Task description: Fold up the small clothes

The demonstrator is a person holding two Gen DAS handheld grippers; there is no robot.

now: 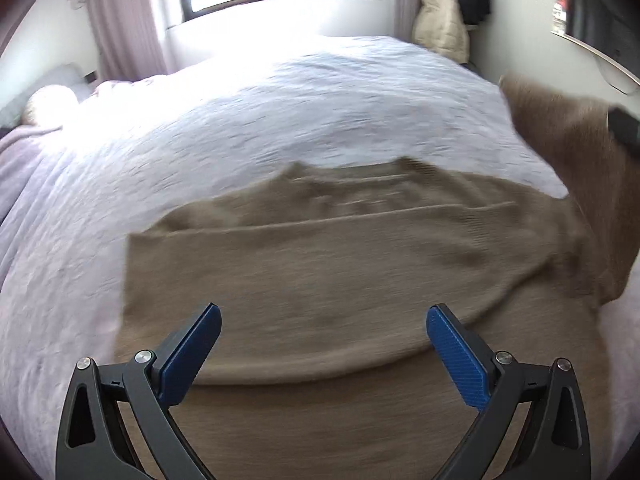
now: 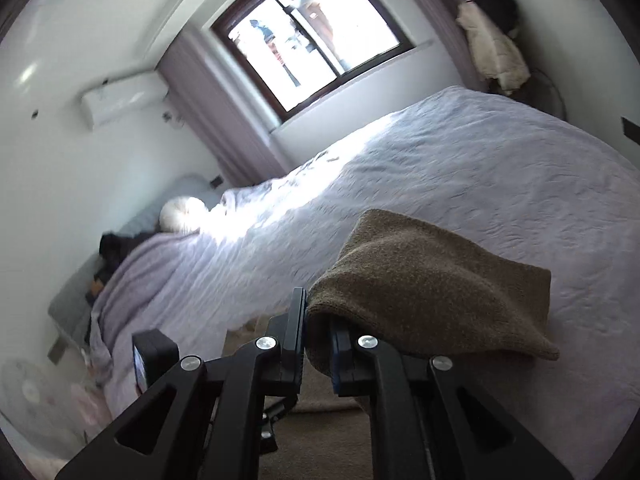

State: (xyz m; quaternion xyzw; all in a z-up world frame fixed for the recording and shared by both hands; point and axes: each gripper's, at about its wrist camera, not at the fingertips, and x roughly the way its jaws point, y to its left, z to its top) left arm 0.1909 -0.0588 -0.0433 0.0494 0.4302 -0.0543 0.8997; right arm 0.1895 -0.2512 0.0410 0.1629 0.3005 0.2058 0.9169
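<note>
We are mid-fold: the tan knit sweater (image 1: 320, 280) lies on the white bedspread (image 1: 280, 112), one sleeve (image 2: 432, 280) lifted, pinched in our right gripper (image 2: 318, 336), our left gripper (image 1: 324, 344) wide open, empty; remaining folds undone.

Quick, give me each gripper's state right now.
Left gripper: open, empty, above the tan sweater.
Right gripper: shut on a lifted part of the tan sweater.
</note>
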